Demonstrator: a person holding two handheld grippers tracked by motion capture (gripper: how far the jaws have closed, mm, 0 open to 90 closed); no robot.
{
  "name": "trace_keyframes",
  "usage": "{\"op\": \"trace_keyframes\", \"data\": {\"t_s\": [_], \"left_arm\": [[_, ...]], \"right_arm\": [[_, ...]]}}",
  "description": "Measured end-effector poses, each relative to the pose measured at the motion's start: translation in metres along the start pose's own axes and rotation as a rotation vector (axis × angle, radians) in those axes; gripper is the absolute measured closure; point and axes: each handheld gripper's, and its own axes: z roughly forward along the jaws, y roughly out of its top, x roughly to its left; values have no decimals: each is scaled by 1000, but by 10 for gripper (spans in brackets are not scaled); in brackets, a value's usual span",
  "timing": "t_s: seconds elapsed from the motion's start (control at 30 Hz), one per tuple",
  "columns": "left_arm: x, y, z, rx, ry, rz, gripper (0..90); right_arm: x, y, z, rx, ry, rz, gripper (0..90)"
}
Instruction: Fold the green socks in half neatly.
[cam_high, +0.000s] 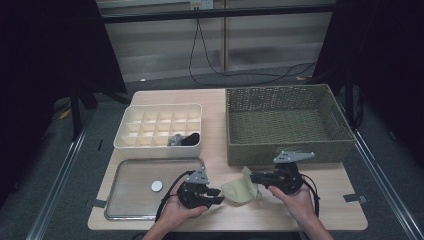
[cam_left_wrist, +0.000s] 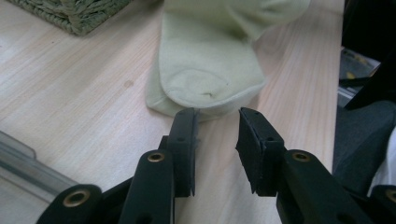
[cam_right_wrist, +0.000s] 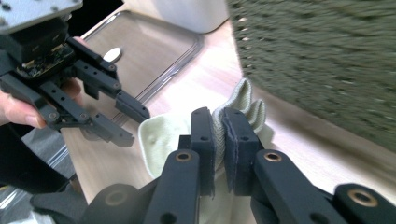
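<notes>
Your right tool (cam_right_wrist: 218, 119) is clamped on the pale green sock (cam_high: 239, 190), which lies on the table (cam_high: 220, 115) in front of the wicker basket (cam_high: 285, 125). Your left tool (cam_left_wrist: 218, 116) sits right at the sock's toe end, jaws apart with nothing between them.

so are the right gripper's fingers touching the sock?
Touching. The right gripper view shows the right gripper with its fingers pinched on a fold of the pale green sock, fabric squeezed between both pads.

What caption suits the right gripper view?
Right gripper pinches a pale green sock while the left gripper waits open beside it.
</notes>
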Motion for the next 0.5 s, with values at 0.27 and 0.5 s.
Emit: {"op": "trace_keyframes", "data": {"t_s": [0.27,0.5], "left_arm": [[0,1,4,0,-12,-21,674],[0,0,12,25,-5,-17,678]], "right_arm": [[12,-1,20,40,37,-17,834],[19,2,29,60,59,-35,832]]}}
